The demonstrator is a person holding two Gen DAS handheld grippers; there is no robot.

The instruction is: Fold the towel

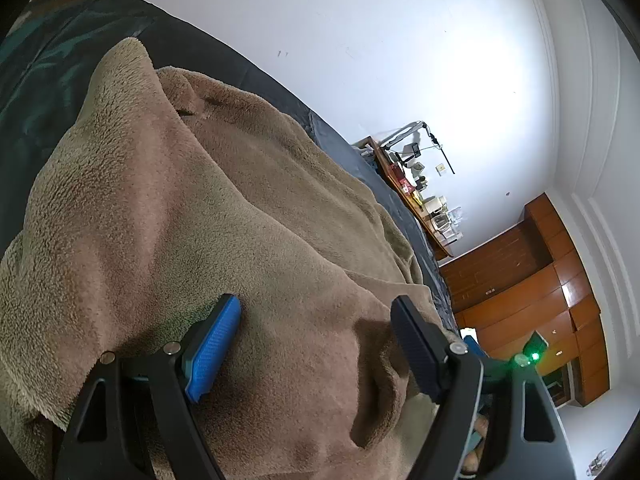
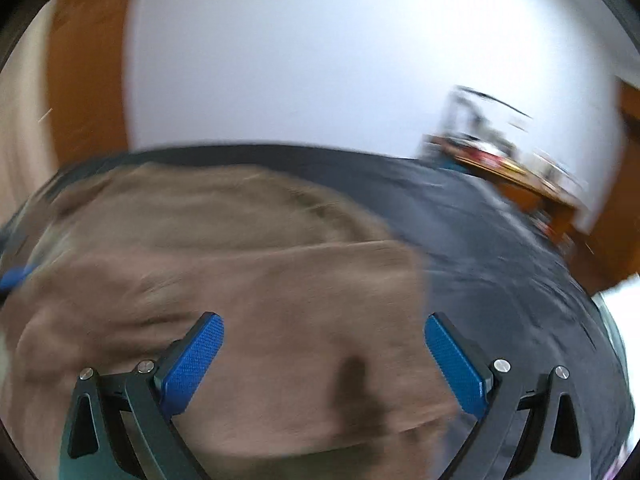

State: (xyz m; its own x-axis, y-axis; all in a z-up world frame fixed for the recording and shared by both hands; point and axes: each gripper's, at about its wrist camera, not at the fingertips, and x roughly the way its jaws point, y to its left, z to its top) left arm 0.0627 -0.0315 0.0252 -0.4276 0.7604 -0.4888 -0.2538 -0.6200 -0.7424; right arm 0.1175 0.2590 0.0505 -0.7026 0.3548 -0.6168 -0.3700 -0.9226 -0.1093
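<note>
A fluffy tan towel (image 1: 208, 208) lies rumpled on a dark bedsheet (image 1: 52, 64), with a loose fold running across its top. My left gripper (image 1: 316, 308) hovers close over the towel, jaws wide apart, nothing between the blue pads (image 1: 214, 354). In the right wrist view the same towel (image 2: 224, 280) shows blurred, with a folded layer ending in an edge near the right. My right gripper (image 2: 324, 324) is open above that layer, its right finger (image 2: 456, 364) at the towel's edge over the dark sheet (image 2: 520, 280).
A white wall (image 1: 360, 40) rises behind the bed. A cluttered wooden desk (image 1: 420, 200) stands past the bed's far end, with brown wooden cabinets (image 1: 532, 288) beyond it. Another blue pad (image 2: 14, 276) pokes in at the left edge of the right wrist view.
</note>
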